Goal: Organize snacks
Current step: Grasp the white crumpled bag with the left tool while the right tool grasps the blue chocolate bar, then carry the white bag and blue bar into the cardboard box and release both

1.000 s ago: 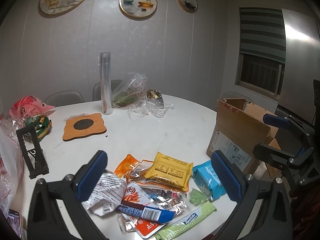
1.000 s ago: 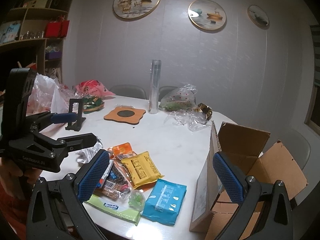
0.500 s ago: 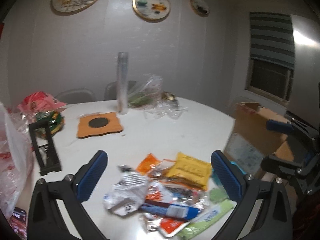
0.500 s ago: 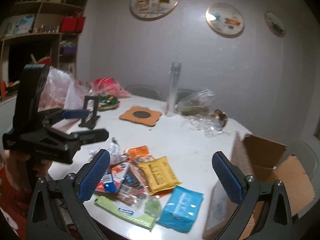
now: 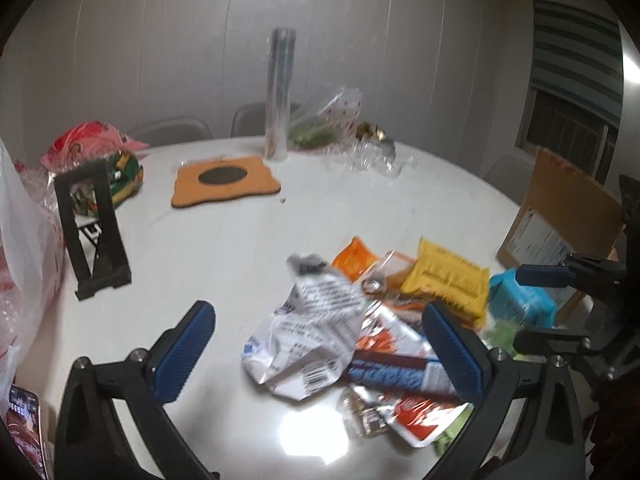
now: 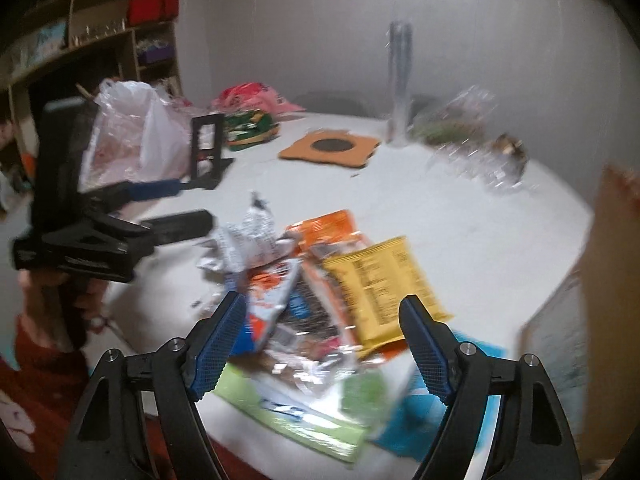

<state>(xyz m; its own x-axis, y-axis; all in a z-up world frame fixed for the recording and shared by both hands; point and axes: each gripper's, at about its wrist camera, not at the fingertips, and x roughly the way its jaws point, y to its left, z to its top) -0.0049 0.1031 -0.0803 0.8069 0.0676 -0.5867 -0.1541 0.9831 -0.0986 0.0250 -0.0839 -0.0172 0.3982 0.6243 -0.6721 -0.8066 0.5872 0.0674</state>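
A pile of snack packets lies near the front edge of the white round table (image 5: pixel 240 240). It holds a crumpled white packet (image 5: pixel 312 320), a yellow packet (image 5: pixel 444 280), an orange packet (image 5: pixel 354 258), a blue packet (image 5: pixel 520 300), a red-and-white packet (image 5: pixel 416 420) and a green stick packet (image 6: pixel 288 412). My left gripper (image 5: pixel 320 352) is open and empty, low over the white packet. My right gripper (image 6: pixel 320 344) is open and empty, above the pile, with the yellow packet (image 6: pixel 380 280) just ahead. An open cardboard box (image 5: pixel 568 208) stands right of the pile.
A black phone stand (image 5: pixel 94 232), an orange wooden coaster (image 5: pixel 224 178), a clear tall tube (image 5: pixel 280 92) and crumpled clear wrappers (image 5: pixel 360 152) sit farther back. Plastic bags (image 5: pixel 24 240) crowd the left edge. A phone (image 5: pixel 24 432) lies at the near left.
Both grippers have dropped lower and closer to the snack pile. The left has swung left, the right has swung left and down. Both stay open and empty.
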